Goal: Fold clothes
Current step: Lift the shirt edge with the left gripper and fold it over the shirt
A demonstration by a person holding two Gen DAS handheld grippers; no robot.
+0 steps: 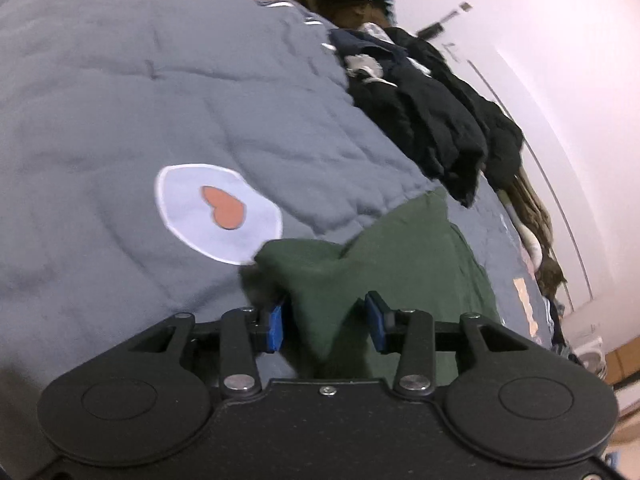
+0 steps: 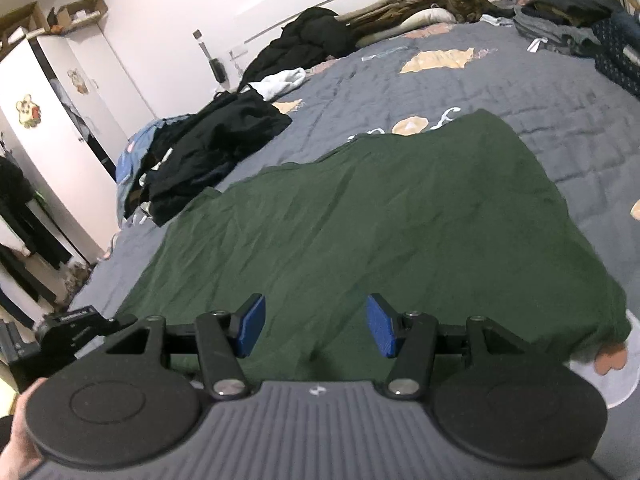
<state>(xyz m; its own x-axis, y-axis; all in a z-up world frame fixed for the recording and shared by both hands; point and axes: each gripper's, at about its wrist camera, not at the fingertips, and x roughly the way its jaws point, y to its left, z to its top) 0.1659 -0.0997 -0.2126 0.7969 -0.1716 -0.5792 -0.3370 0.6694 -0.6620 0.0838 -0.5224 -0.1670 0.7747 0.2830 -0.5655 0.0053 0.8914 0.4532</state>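
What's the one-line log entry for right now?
stage: fold start | green garment: spread on grey quilt | left claw: open, bunched corner between pads | right claw: open above near edge

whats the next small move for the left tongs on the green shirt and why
Probably close the left tongs: their pads stand apart with a bunched corner of the green shirt between them, not yet pinched, and the shirt lies spread on the quilt.

A cat [image 2: 464, 2] lies curled at the far edge of the bed [image 2: 520, 88]. A white wardrobe [image 2: 52, 92] stands left, cardboard boxes [image 2: 80, 10] on top.
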